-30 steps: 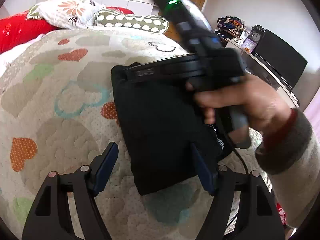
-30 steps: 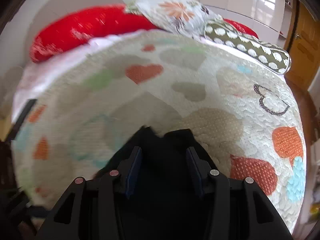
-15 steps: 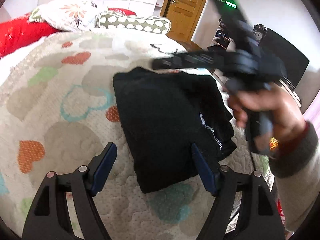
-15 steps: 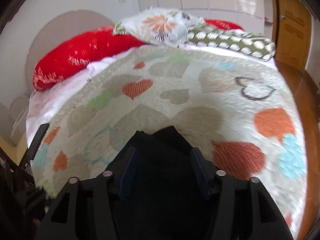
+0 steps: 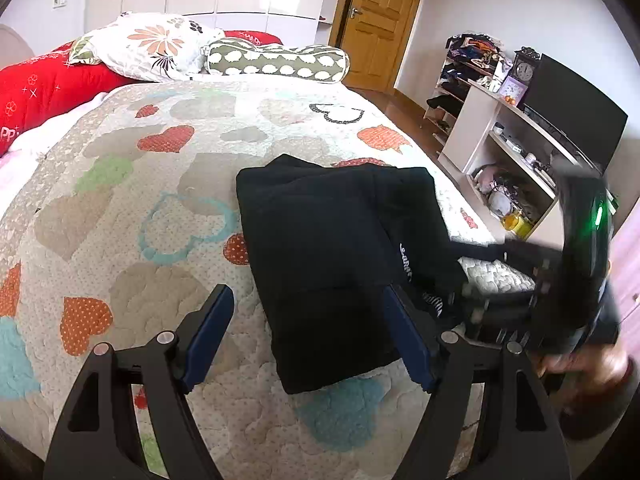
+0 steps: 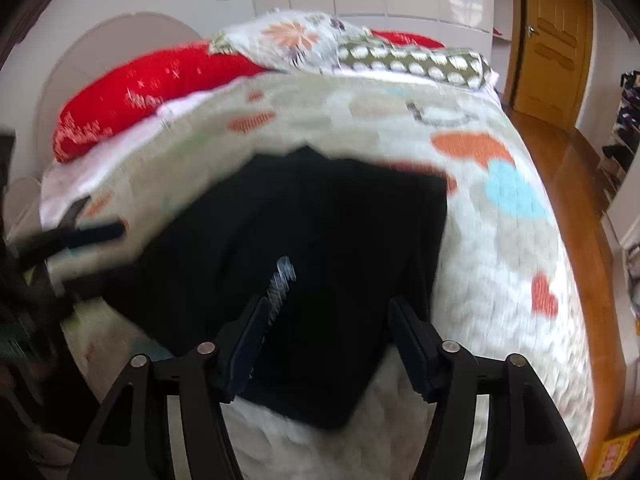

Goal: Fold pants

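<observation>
1. one pair of black fabric pants (image 5: 332, 256) lies folded into a thick, roughly rectangular bundle on the bed, on a cream quilted bedspread with heart patches (image 5: 120, 208); small white lettering shows on its right-hand layer, and a further dark fold trails off toward the bed's right edge.
2. the left gripper (image 5: 308, 334) hovers over the near end of the bundle, its two blue-padded fingers (image 5: 208, 332) spread wide with nothing between them.
3. the right gripper (image 6: 330, 344) is above the same bundle from the other side, its two fingers (image 6: 246, 350) also apart and empty; this view is blurred.
4. at the head of the bed lie three cushions: one red pillow (image 5: 44, 88), one white floral pillow (image 5: 148, 46) and one green spotted bolster (image 5: 276, 62).
5. beyond stand one wooden door (image 5: 376, 20) and one black television (image 5: 572, 116).
</observation>
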The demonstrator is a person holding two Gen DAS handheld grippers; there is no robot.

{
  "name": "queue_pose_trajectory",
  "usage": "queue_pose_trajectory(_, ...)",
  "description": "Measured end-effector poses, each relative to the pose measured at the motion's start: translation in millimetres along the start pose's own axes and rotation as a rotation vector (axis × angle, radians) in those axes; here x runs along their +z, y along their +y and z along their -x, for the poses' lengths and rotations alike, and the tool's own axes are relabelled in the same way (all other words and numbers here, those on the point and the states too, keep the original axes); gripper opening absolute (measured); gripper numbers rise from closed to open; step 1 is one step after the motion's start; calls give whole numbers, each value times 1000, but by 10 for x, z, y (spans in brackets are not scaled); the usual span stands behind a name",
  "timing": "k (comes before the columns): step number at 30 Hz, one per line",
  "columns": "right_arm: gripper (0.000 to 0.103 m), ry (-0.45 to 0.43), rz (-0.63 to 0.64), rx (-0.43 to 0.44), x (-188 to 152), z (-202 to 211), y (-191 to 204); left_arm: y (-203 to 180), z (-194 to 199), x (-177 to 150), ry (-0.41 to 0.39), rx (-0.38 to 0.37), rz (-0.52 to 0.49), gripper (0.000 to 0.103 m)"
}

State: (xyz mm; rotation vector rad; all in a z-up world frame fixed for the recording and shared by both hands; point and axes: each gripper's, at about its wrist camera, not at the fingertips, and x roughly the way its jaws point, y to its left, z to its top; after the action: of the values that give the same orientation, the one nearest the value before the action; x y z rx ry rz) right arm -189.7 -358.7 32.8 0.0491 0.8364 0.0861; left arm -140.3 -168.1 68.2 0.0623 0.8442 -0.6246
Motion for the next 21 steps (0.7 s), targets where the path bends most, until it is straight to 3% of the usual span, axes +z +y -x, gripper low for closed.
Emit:
queue_pose_trajectory(7, 68, -34, -86, 47, -34, 192, -141, 1, -57, 43, 14, 12, -1, 78)
queue_pose_trajectory(14, 73, -68, -164, 13, 43, 274, -299, 24, -87, 149, 3, 13, 12, 81)
queue_pose_trajectory(21, 74, -75, -232, -22, 209, 85, -448, 48, -280, 241, 30, 7, 18, 81)
